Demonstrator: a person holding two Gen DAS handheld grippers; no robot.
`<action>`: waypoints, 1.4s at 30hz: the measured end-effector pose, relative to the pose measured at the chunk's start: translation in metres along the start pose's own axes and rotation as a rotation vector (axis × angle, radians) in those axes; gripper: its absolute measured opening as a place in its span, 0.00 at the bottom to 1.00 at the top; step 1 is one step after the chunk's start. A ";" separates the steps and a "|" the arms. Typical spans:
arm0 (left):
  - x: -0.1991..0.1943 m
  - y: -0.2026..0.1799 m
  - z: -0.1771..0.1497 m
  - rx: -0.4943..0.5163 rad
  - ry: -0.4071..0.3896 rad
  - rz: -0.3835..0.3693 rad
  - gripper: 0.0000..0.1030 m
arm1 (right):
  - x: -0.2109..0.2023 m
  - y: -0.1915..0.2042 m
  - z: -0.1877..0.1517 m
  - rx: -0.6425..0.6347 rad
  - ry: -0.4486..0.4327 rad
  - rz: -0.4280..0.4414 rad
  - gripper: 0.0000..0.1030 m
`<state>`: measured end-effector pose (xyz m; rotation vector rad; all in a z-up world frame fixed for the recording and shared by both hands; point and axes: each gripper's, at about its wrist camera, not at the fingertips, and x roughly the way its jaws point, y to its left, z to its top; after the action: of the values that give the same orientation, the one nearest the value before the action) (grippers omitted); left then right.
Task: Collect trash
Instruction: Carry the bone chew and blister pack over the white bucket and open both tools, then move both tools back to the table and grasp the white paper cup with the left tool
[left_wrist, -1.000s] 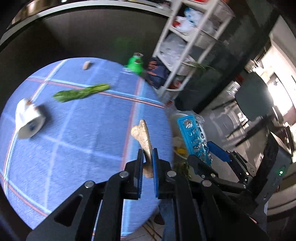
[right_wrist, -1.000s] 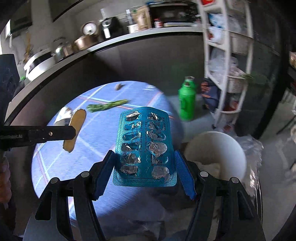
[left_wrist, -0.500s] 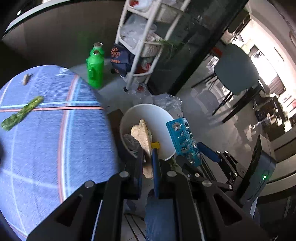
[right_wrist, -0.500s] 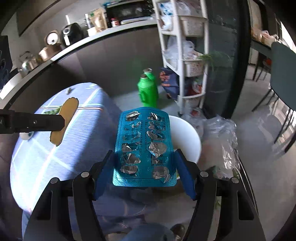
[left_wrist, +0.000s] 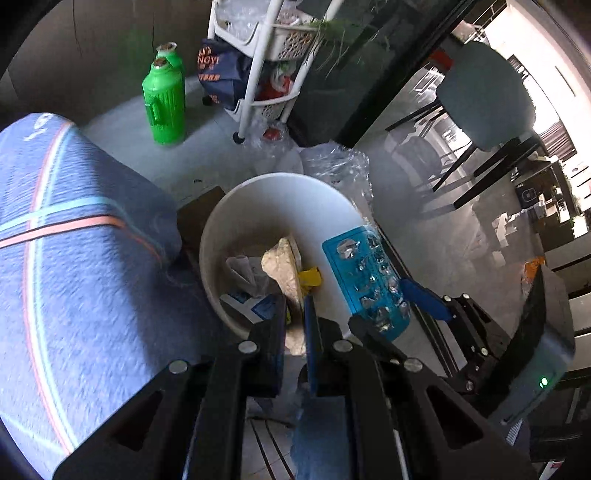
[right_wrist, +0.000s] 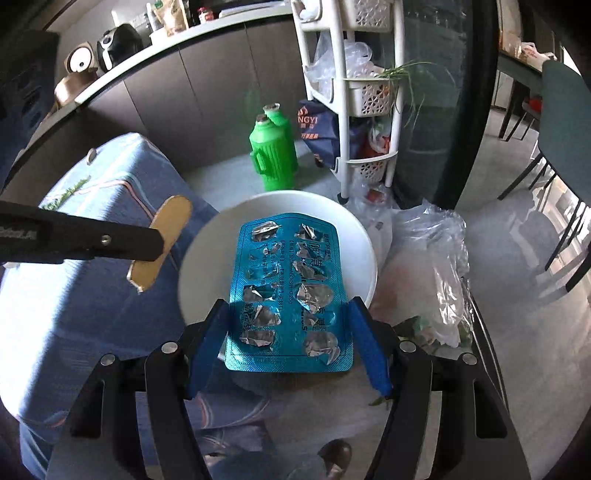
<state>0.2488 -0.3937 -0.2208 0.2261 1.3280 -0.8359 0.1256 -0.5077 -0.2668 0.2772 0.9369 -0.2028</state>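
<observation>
Both grippers loaded — peel (left_wrist: 282, 258), blister pack (right_wrist: 290, 291) — above white bin (right_wrist: 207, 251).

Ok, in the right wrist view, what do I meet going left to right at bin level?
Blue tablecloth → tan peel in the left claw → white bin → blister pack → clear plastic bag.

A teal blister pack (right_wrist: 290, 295), its foil pockets torn open and empty, is held flat by its two long edges above the rim of a round white trash bin (right_wrist: 207, 258). A thin tan peel-like scrap (left_wrist: 282, 266), pale and rough on one face and yellowish on the other, is pinched on edge over the bin's mouth. Inside the bin (left_wrist: 258, 199) lie crumpled white paper, a blue-and-white wrapper and a small yellow piece.
</observation>
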 end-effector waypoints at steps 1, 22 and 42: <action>0.005 0.001 0.003 -0.001 0.007 0.002 0.10 | 0.005 0.000 0.001 -0.007 0.006 0.000 0.61; -0.021 0.001 0.019 -0.013 -0.151 0.018 0.91 | 0.003 0.005 -0.003 -0.102 -0.014 0.028 0.92; -0.153 0.009 -0.054 -0.116 -0.345 0.132 0.96 | -0.078 0.053 0.006 -0.107 -0.140 0.085 0.92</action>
<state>0.2126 -0.2928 -0.0983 0.0720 1.0222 -0.6504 0.1007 -0.4556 -0.1923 0.2007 0.7923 -0.0921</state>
